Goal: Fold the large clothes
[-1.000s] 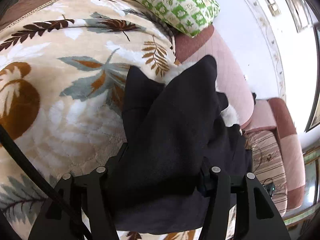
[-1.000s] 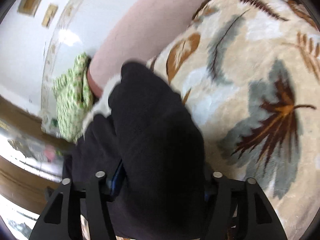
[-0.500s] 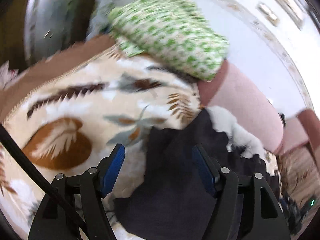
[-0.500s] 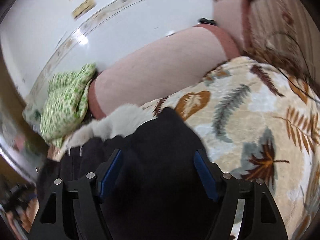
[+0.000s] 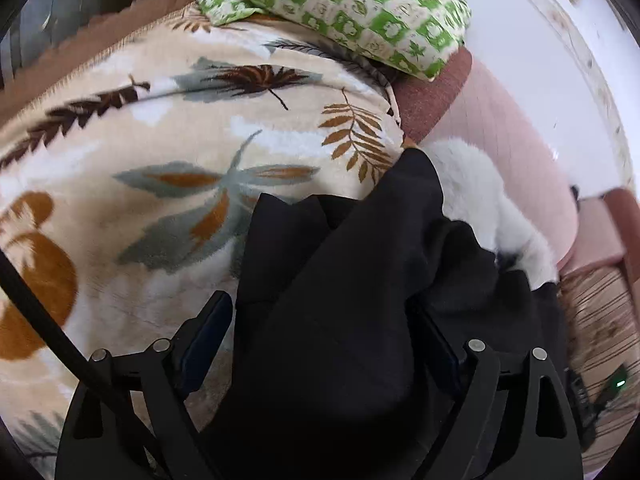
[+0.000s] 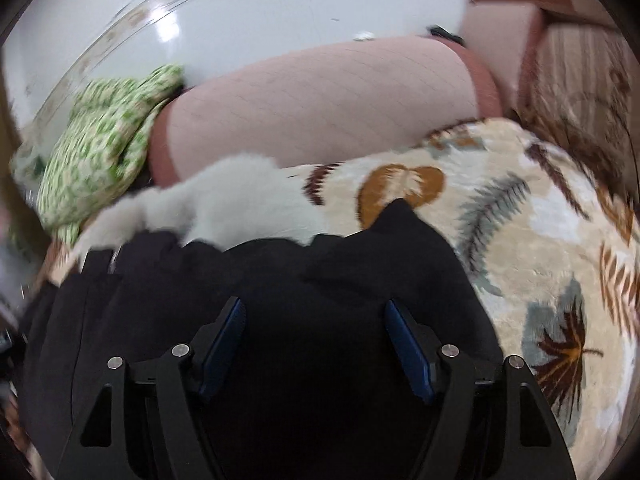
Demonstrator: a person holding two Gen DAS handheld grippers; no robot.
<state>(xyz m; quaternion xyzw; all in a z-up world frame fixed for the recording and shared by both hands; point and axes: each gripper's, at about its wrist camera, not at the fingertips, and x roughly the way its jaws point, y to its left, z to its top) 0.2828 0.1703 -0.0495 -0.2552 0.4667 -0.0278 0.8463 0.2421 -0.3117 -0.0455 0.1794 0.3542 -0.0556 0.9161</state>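
Observation:
A large black garment (image 5: 360,300) with a white fur collar (image 5: 480,192) lies bunched on a beige leaf-patterned blanket (image 5: 160,168). My left gripper (image 5: 320,344) is open, its fingers wide apart over the garment's near edge; cloth lies between them and hides the right finger's pad. In the right wrist view the same black garment (image 6: 280,280) and its white collar (image 6: 240,200) fill the lower half. My right gripper (image 6: 316,344) is open above the cloth, blue pads apart and holding nothing.
A green checked pillow (image 5: 340,8) lies at the head of the bed, also in the right wrist view (image 6: 100,148). A pink padded headboard (image 6: 320,108) stands behind the bed against a white wall. A striped seat (image 5: 592,320) is beside the bed.
Both grippers opened and let go of the black garment, which dropped onto the blanket. Both pulled back and lifted; the left then came down close over the cloth again.

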